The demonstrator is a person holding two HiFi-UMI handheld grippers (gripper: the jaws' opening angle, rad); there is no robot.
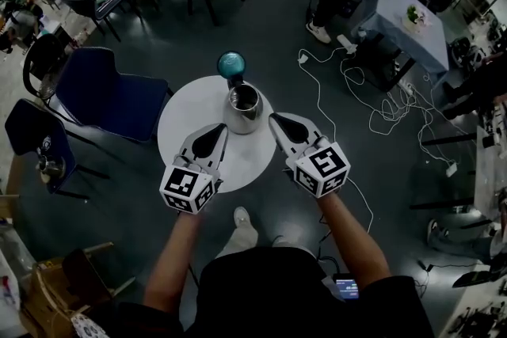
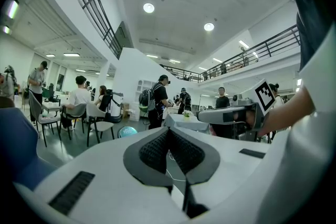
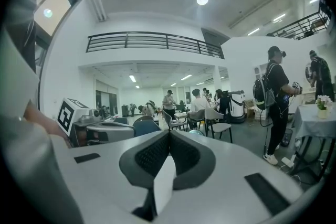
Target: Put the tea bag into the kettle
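Note:
A steel kettle (image 1: pixel 242 108) stands with its mouth open at the far side of a round white table (image 1: pixel 186 131). Its teal lid (image 1: pixel 231 63) is tipped up behind it. Both grippers hover over the table just short of the kettle, jaws pointing at it. My left gripper (image 1: pixel 222 128) (image 2: pixel 169 129) is shut, and a thin white thread shows in the slit behind its tips. My right gripper (image 1: pixel 274 119) (image 3: pixel 169 132) is shut on a flat white piece, the tea bag (image 3: pixel 164 181), which is hidden in the head view.
Two blue chairs (image 1: pixel 111 95) stand left of the table. White cables (image 1: pixel 356 91) trail over the dark floor on the right, near a cloth-covered table (image 1: pixel 404 24). People sit and stand at the far side of the hall.

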